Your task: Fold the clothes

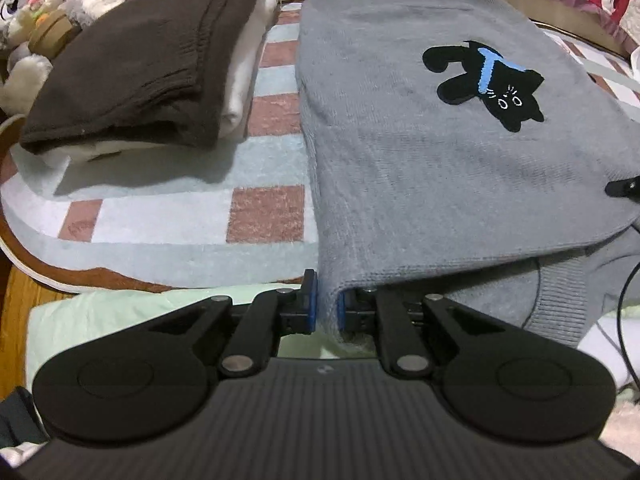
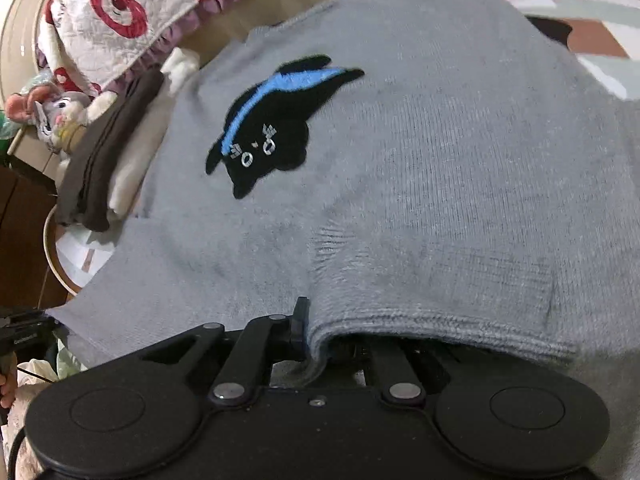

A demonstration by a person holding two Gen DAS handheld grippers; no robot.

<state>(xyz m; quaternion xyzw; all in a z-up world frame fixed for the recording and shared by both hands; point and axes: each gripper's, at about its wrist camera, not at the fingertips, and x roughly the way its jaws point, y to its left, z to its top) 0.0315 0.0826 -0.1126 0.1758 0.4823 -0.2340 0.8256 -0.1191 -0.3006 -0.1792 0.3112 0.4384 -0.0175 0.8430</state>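
Grey cat-motif sweater fills frame centre over checked blanket. Left hand-held gripper and right hand-held gripper both clamped on near hem. Knit soft, limp, stretchy; hem corners best hold.

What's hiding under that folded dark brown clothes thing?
Under the folded dark brown garment lies a folded white garment, peeking out along its edges. Both rest on the pink and blue checked blanket. How many white layers there are is covered.

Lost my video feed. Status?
Left claw, right claw both shut on grey sweater hem. Folded pile alongside, nothing blocking.
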